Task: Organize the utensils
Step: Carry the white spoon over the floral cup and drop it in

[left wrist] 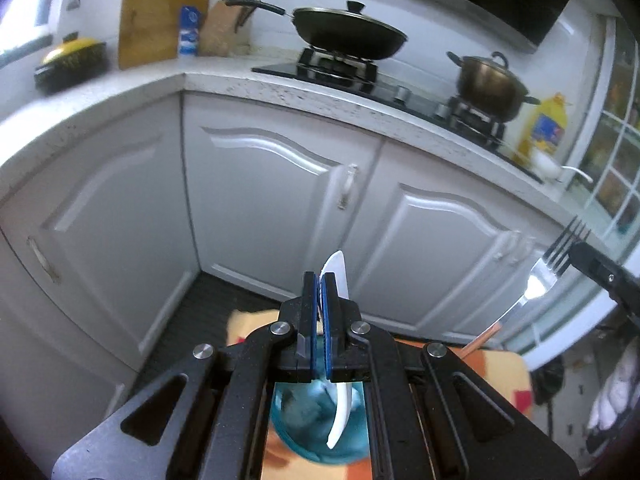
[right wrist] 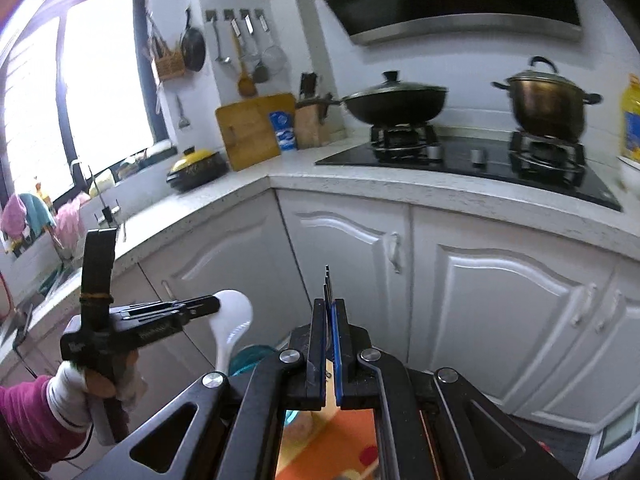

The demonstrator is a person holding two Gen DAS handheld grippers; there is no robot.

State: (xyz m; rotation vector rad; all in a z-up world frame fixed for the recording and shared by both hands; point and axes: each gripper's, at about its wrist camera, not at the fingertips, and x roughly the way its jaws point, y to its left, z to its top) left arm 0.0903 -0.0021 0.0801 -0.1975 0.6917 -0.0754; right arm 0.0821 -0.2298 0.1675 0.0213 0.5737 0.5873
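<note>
Left wrist view: both grippers raised in open air before white cabinets.
Left gripper (left wrist: pixel 320 280) pinches white spoon (left wrist: pixel 338 276) above teal cup (left wrist: pixel 320 436); right gripper (right wrist: pixel 330 308) clamps fork (left wrist: pixel 560 256), clear of the countertop edge (left wrist: pixel 320 92).

The spoon (left wrist: pixel 338 276) is half hidden by the left gripper (left wrist: pixel 320 280); the fork (right wrist: pixel 327 280) shows edge-on between the right gripper's (right wrist: pixel 330 308) pads.

both tools point slightly downward. the left tool (left wrist: pixel 320 280) is clamped on a white spoon (left wrist: pixel 338 270); the right tool (right wrist: pixel 330 308) is clamped on a fork (left wrist: pixel 554 258). a white-gloved hand (right wrist: pixel 86 386) grips the left handle.
</note>
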